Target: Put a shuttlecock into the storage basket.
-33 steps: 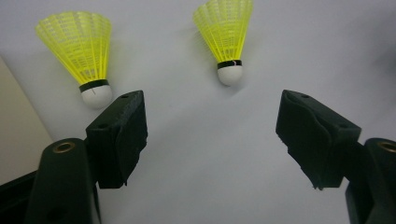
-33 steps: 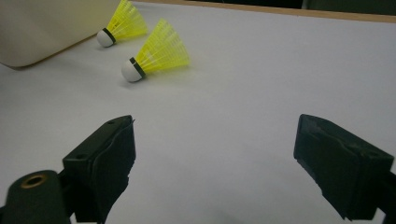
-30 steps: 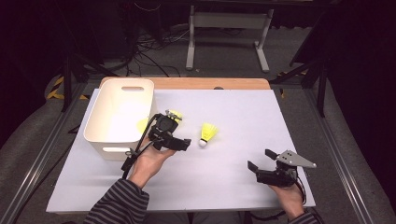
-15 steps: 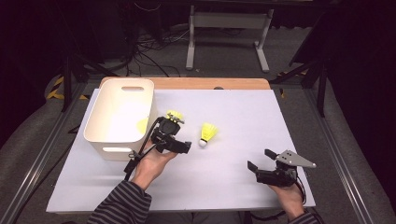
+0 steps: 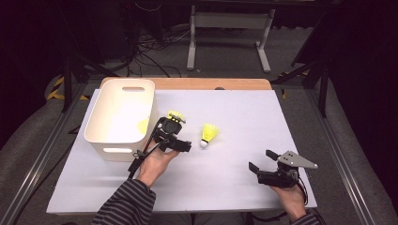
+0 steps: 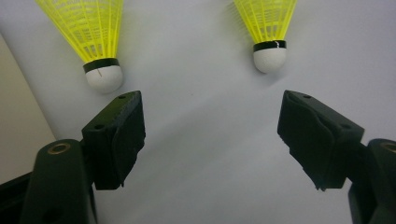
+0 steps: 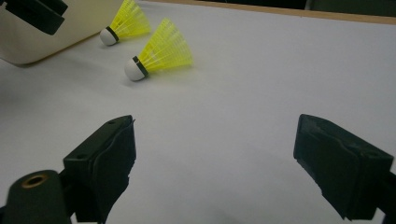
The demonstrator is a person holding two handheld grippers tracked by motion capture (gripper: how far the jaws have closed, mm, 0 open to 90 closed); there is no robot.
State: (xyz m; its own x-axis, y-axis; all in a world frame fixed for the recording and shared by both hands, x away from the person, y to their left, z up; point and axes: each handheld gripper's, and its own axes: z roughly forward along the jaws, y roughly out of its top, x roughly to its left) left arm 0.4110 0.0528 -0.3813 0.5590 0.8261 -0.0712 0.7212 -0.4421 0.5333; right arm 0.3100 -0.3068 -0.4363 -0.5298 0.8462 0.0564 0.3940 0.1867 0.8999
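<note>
Two yellow shuttlecocks with white corks lie on the white table. One shuttlecock is near the middle. The other shuttlecock lies beside the white bin. A third yellow shuttlecock rests inside the bin. My left gripper hovers open just short of the two corks, holding nothing. At the front right my right gripper stands open and empty, well apart from the shuttlecocks.
The bin's wall stands close on the left of my left gripper. A wooden strip runs along the table's far edge. Bare white tabletop stretches between the two grippers.
My left gripper has shifted only slightly near the bin. The shuttlecocks and the right gripper stay where they were.
</note>
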